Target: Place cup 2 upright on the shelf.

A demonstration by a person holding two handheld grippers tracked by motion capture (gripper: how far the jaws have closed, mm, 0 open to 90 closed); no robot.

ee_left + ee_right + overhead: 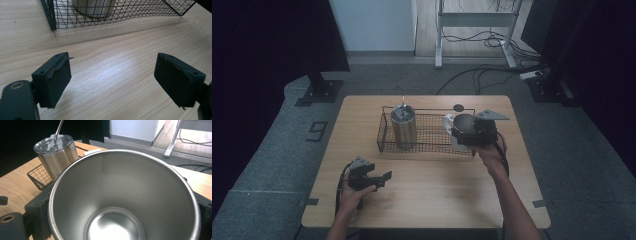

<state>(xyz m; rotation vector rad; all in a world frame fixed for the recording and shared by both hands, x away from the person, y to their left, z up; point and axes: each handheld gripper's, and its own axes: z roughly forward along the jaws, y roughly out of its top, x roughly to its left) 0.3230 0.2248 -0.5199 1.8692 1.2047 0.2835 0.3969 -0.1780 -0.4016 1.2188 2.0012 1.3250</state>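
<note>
My right gripper [470, 132] is shut on an open steel cup [464, 122], holding it over the right end of a black wire basket [427, 148]. In the right gripper view the cup [125, 195] is empty, with a black jaw on each side of it. A steel tumbler with a lid and straw [403, 125] stands upright in the basket's left half and appears beyond the cup as the lidded tumbler [56, 155]. My left gripper [383, 180] rests low over the table's front left, open, with bare wood between its jaws [112, 82].
A small white object [448, 120] lies in the basket beside the held cup. The wooden table [427, 200] has a dark round hole [459, 107] near its back edge. Desk legs and cables [482, 40] lie on the floor behind. The basket's near corner [51, 22] is just ahead of my left gripper.
</note>
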